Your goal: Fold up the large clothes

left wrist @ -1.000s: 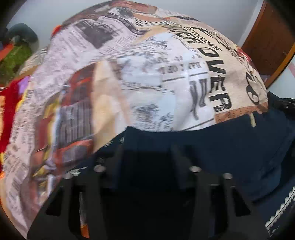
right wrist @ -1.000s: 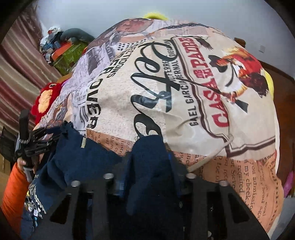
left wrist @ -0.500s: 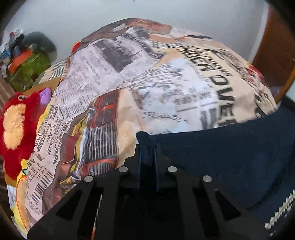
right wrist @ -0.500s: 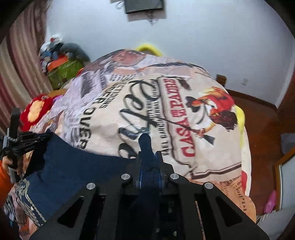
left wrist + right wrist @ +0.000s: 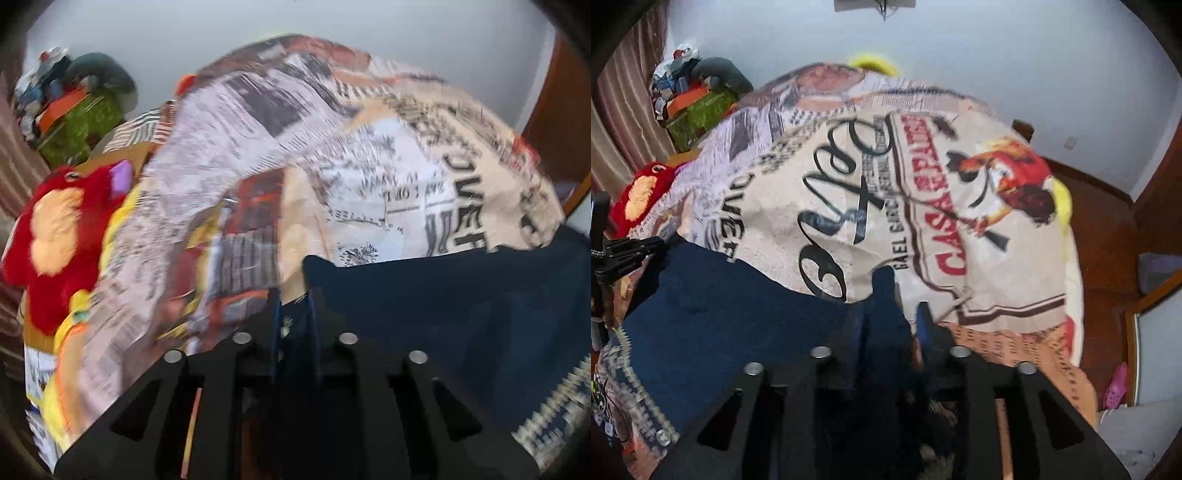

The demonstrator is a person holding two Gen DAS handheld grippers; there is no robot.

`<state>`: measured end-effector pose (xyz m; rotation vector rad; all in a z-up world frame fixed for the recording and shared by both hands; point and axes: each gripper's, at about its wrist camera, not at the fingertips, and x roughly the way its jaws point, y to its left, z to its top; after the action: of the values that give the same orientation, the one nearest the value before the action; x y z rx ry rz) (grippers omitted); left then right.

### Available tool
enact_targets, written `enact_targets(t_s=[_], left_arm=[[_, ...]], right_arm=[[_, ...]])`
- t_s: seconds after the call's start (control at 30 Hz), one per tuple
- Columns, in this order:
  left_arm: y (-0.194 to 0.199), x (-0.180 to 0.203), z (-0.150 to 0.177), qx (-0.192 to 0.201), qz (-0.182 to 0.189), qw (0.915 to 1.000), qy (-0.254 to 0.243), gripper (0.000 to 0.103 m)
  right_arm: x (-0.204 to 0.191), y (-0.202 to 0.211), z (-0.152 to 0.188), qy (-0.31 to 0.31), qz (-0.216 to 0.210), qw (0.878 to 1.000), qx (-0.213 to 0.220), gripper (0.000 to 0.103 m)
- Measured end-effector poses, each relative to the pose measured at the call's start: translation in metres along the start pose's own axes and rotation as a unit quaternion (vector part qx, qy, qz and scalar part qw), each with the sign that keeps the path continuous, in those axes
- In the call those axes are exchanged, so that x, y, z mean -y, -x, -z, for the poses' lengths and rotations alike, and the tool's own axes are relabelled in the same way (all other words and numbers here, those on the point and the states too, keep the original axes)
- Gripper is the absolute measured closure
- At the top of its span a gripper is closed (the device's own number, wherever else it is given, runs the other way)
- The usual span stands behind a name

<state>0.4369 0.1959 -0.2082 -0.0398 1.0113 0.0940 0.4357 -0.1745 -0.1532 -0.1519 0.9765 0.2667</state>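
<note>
A dark navy garment (image 5: 443, 314) with a pale printed hem lies on a newspaper-print bedspread (image 5: 332, 147). One corner of it stands up between the fingers of my left gripper (image 5: 294, 295). Those jaws are opening, and a thin gap shows beside the cloth. In the right wrist view the garment (image 5: 720, 314) stretches from my left gripper (image 5: 659, 245) across to my right gripper (image 5: 890, 314). A second corner pokes up between the right jaws, which are opening too. That corner sits clear of the right-hand finger (image 5: 925, 325).
A red plush toy (image 5: 55, 240) lies at the bed's left edge, with a green box (image 5: 81, 125) of clutter behind it. Wooden furniture (image 5: 557, 110) stands at the right. Brown floor (image 5: 1108, 240) and a pink shoe (image 5: 1115, 384) lie right of the bed.
Both grippers closed tight on the garment's corners and rose with them. Now their jaws have parted again, more on the right, and both views are blurred by motion.
</note>
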Motion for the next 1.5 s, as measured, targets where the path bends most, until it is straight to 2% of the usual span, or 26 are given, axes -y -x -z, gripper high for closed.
enact_targets(t_s=[0.03,0.07,0.1,0.17,0.23,0.37,0.5,0.6,0.77,0.83,0.93,1.03,1.13,1.33,1.4,1.5], left_arm=[[0.010,-0.004,0.003,0.003,-0.002,1.0000,0.007,0.064],[0.022,-0.008,0.007,0.008,-0.005,0.9998,0.014,0.056],[0.039,-0.013,0.014,0.018,-0.008,0.9995,0.023,0.043],[0.061,-0.018,0.027,0.030,-0.006,0.9989,0.035,0.038],[0.076,-0.020,0.041,0.024,-0.001,0.9988,0.044,0.035],[0.105,-0.020,0.083,0.006,0.026,0.9976,0.064,0.031],[0.113,-0.018,0.126,-0.010,0.053,0.9940,0.095,0.028],[0.105,-0.010,0.159,-0.032,0.076,0.9919,0.097,0.028],[0.066,0.009,0.194,-0.089,0.072,0.9890,0.093,0.028],[0.053,0.013,0.195,-0.098,0.062,0.9892,0.090,0.028],[0.041,0.007,0.184,-0.079,0.009,0.9933,0.084,0.028],[0.035,-0.017,0.168,-0.064,-0.027,0.9894,0.128,0.028],[0.032,-0.033,0.153,-0.057,-0.028,0.9873,0.146,0.027],[0.044,-0.036,0.142,-0.047,-0.061,0.9910,0.109,0.027],[0.058,-0.051,0.146,-0.037,-0.067,0.9898,0.120,0.027],[0.075,-0.073,0.158,-0.035,-0.053,0.9850,0.160,0.027]], right_arm=[[-0.001,0.012,0.000,0.000,0.000,1.000,0.010,0.058],[-0.002,0.024,0.000,-0.001,-0.002,1.000,0.020,0.055],[-0.003,0.038,0.001,-0.002,-0.005,1.000,0.030,0.050],[-0.009,0.064,0.003,-0.002,-0.018,0.999,0.046,0.047],[-0.017,0.081,0.005,-0.001,-0.030,0.998,0.053,0.038],[-0.057,0.107,0.016,0.034,-0.060,0.996,0.059,0.033],[-0.108,0.107,0.031,0.082,-0.084,0.992,0.049,0.029],[-0.144,0.087,0.044,0.112,-0.107,0.988,0.017,0.029],[-0.172,0.044,0.074,0.126,-0.109,0.985,-0.051,0.029],[-0.171,0.035,0.083,0.130,-0.102,0.984,-0.063,0.029],[-0.163,0.031,0.092,0.132,-0.099,0.983,-0.076,0.029],[-0.148,0.035,0.099,0.137,-0.093,0.983,-0.083,0.029],[-0.134,0.038,0.103,0.132,-0.094,0.983,-0.089,0.028],[-0.104,0.047,0.114,0.121,-0.066,0.986,-0.090,0.028],[-0.097,0.050,0.117,0.115,-0.065,0.987,-0.090,0.028],[-0.092,0.057,0.120,0.115,-0.060,0.988,-0.088,0.028]])
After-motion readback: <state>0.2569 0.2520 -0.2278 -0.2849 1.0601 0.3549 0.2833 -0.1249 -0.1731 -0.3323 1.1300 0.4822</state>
